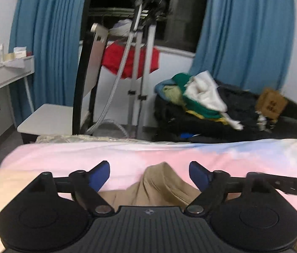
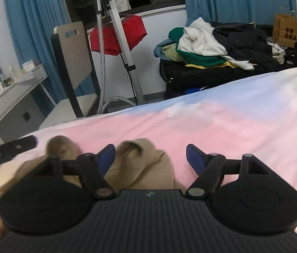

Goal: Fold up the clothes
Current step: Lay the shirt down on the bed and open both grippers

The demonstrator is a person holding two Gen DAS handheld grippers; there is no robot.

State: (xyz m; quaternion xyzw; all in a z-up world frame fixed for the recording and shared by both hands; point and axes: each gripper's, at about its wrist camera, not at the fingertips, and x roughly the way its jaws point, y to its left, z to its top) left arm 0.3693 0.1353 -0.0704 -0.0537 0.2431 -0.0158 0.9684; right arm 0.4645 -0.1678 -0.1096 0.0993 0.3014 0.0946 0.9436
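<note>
A tan garment (image 1: 161,185) lies bunched on the pink and blue bed sheet (image 1: 127,154). My left gripper (image 1: 149,174) hangs low over it, open, with a raised fold of the cloth in the gap between the blue pads but untouched by them. In the right wrist view the same tan garment (image 2: 146,164) sits between the wide jaws of my right gripper (image 2: 150,158), which is also open; the cloth lies close to the left pad (image 2: 106,158). The other gripper's black finger (image 2: 7,149) shows at the left edge there.
Past the bed's far edge stand a grey chair (image 1: 89,67), a garment steamer with hose (image 1: 135,59), a red cloth (image 1: 127,61) and a dark sofa (image 2: 211,73) piled with clothes (image 2: 201,44) and a brown paper bag (image 2: 287,29). A desk (image 1: 3,73) lines the left wall.
</note>
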